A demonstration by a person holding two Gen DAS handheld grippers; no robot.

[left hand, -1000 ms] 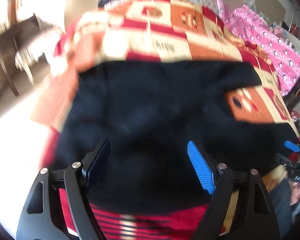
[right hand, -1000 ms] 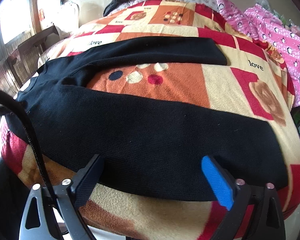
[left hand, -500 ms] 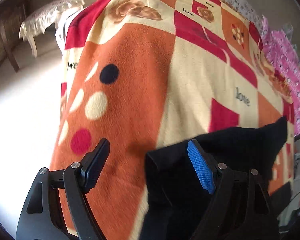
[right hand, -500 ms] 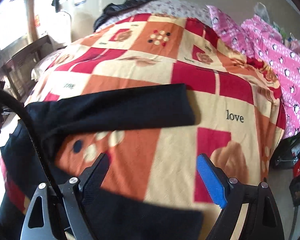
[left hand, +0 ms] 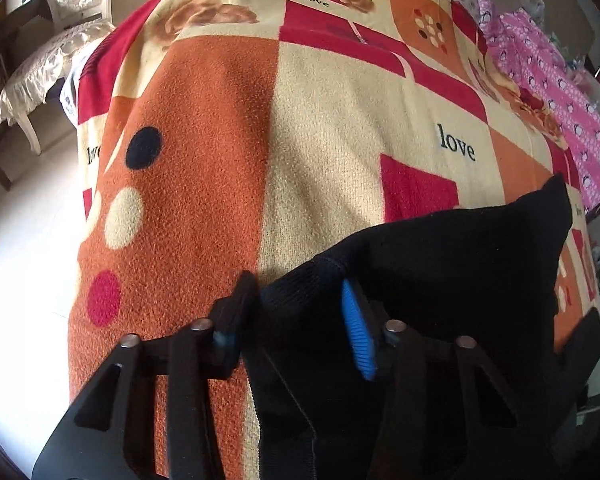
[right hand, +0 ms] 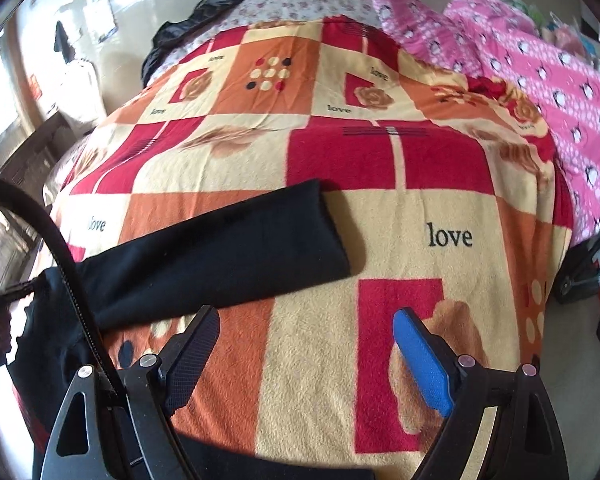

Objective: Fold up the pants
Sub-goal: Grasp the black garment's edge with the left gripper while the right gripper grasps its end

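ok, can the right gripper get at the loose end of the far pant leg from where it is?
Probably yes. The right gripper is open over bare blanket, and the pant leg end lies flat just ahead, uncovered. Only its own cable hangs nearby.

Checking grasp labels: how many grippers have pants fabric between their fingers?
1. The left gripper, its jaws just closing, pinches the edge of the black pants; the right gripper hangs open over the blanket, empty.

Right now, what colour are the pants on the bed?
Black, plain knit. The pants show best in the right wrist view, lying on the patchwork blanket.
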